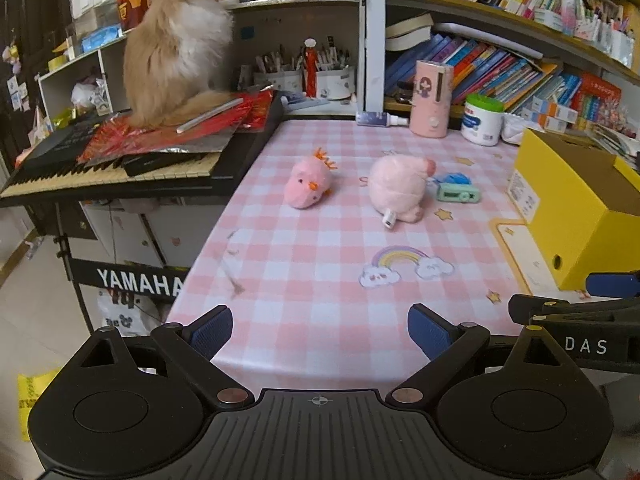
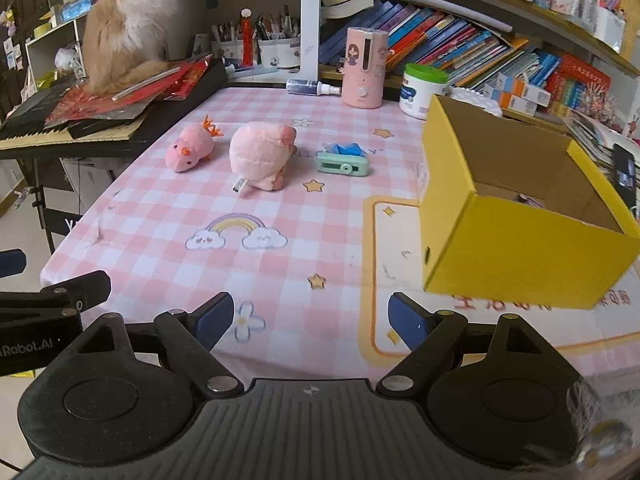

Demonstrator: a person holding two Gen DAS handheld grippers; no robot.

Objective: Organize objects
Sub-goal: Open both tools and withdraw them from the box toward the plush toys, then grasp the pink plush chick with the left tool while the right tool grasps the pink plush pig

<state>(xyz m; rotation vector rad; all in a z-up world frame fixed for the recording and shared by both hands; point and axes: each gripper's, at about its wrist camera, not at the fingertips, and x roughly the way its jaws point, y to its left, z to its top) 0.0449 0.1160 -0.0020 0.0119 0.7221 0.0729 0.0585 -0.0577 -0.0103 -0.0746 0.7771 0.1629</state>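
Three loose items lie in a row across the middle of the pink-checked worktop, all well ahead of both pairs of fingers.

- Pink chick plush: centre-left in the left wrist view, lying on its side, orange crest up. Likely light, soft and squashy; a pinch across the round body should hold, and it will give under the pads.
- Larger pink plush: just right of the chick, apart from it, label tag toward the camera. Also soft and probably light; bulkier, so it needs a wide spread across its narrower flank.
- Small green gadget with something blue on top: rigid-looking plastic, likely smoother; take it across the short sides.
- Yellow box: open-topped, right of frame in the right wrist view; presumably the destination.

Left gripper: fingers spread wide, empty, low at the near edge of the worktop, aimed between chick and larger plush.
Right gripper: fingers wide, empty, box up and to their right.

A cat sits on the keyboard, upper left.
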